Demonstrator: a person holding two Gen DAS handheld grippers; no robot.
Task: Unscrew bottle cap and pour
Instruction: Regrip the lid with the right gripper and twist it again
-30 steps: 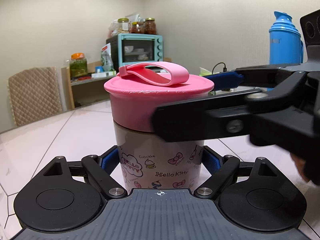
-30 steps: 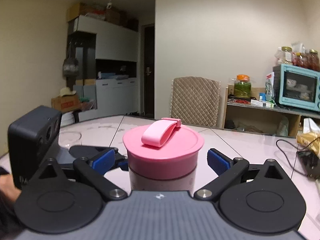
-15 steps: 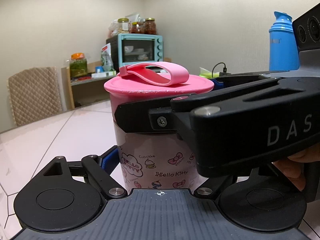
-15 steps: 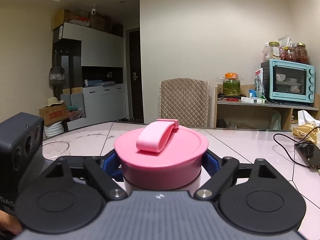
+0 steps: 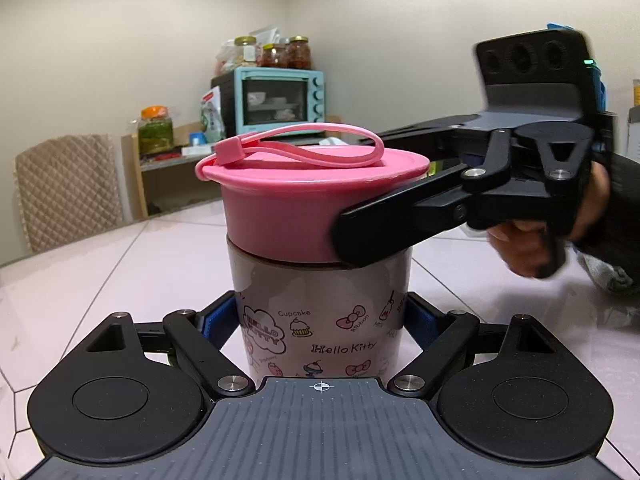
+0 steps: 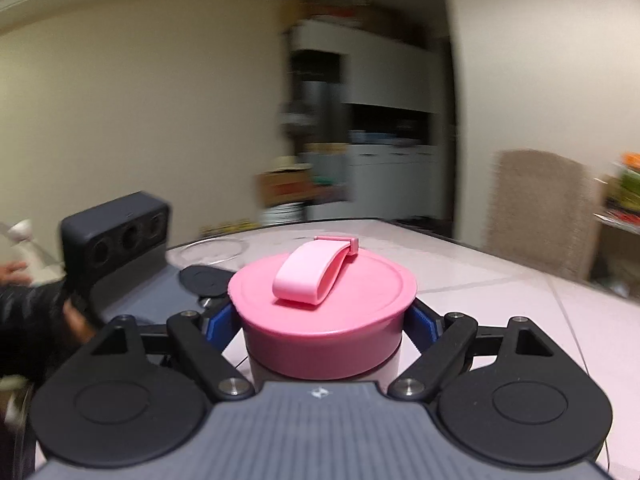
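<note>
A Hello Kitty bottle (image 5: 320, 320) stands upright on the pale table, topped by a wide pink cap (image 5: 288, 208) with a pink strap loop (image 5: 300, 144). My left gripper (image 5: 322, 322) is shut on the bottle's body, low down. My right gripper (image 6: 322, 320) is shut on the pink cap (image 6: 320, 320); its black finger (image 5: 400, 228) crosses the cap's right side in the left wrist view. The cap now sits tilted, higher on the right, with a gap line under it.
A teal toaster oven (image 5: 280, 100) with jars on top and a shelf stand behind the table. A quilted chair (image 5: 68, 188) is at the far left. A clear glass dish (image 6: 212, 248) sits on the table beyond the bottle in the right wrist view.
My right gripper has closed on the cap and swung round it, turning it. The strap loop now points a different way and the cap sits tilted. The left gripper has held still.
</note>
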